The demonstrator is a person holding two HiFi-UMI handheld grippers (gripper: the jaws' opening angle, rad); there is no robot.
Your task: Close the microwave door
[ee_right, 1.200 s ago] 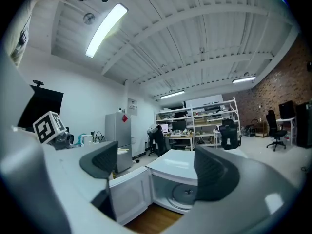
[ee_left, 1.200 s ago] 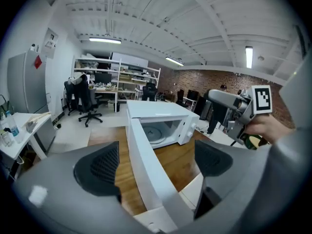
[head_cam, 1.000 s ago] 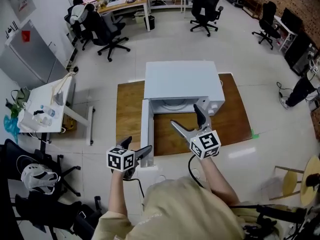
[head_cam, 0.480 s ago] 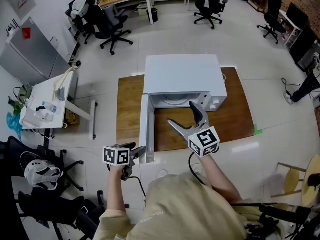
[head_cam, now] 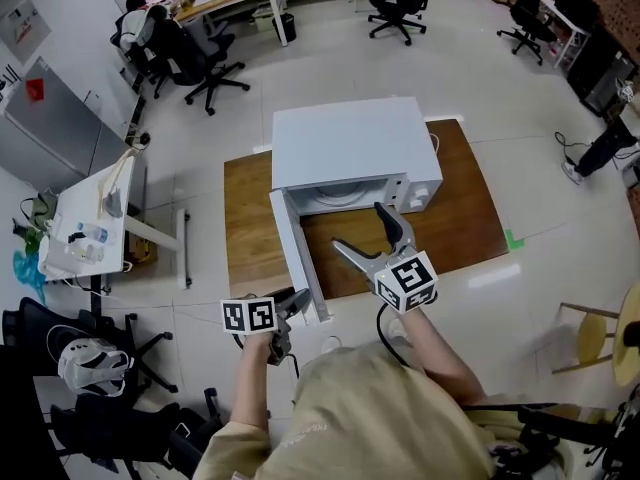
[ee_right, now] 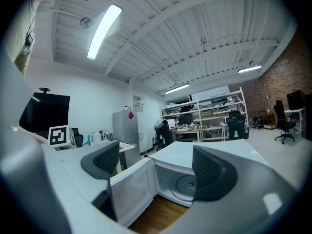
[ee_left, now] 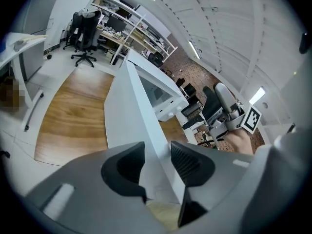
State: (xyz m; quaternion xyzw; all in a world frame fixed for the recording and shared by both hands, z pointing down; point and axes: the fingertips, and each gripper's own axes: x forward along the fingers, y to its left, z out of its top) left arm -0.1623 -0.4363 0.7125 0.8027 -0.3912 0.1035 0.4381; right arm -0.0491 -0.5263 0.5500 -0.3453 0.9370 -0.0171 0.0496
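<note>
The white microwave (head_cam: 355,143) stands on a low wooden platform (head_cam: 460,218), and its door (head_cam: 297,258) is swung wide open toward me. My left gripper (head_cam: 298,303) is at the door's free end. In the left gripper view the door's thin edge (ee_left: 131,111) runs between the closing jaws of the left gripper (ee_left: 157,155) and fills the gap from pad to pad. My right gripper (head_cam: 357,226) hovers in front of the open cavity, open with nothing between its fingers. The right gripper view shows the right gripper (ee_right: 156,165), the door (ee_right: 134,191) and the glass turntable (ee_right: 183,186).
A white side table (head_cam: 90,228) with small items stands to the left. Office chairs (head_cam: 190,53) and desks line the far side. A wooden stool (head_cam: 585,353) is at the right. A cable trails on the floor under my hands.
My left gripper has dropped and come in onto the door's free edge, and its jaws have narrowed around it. The right gripper has hardly moved.
</note>
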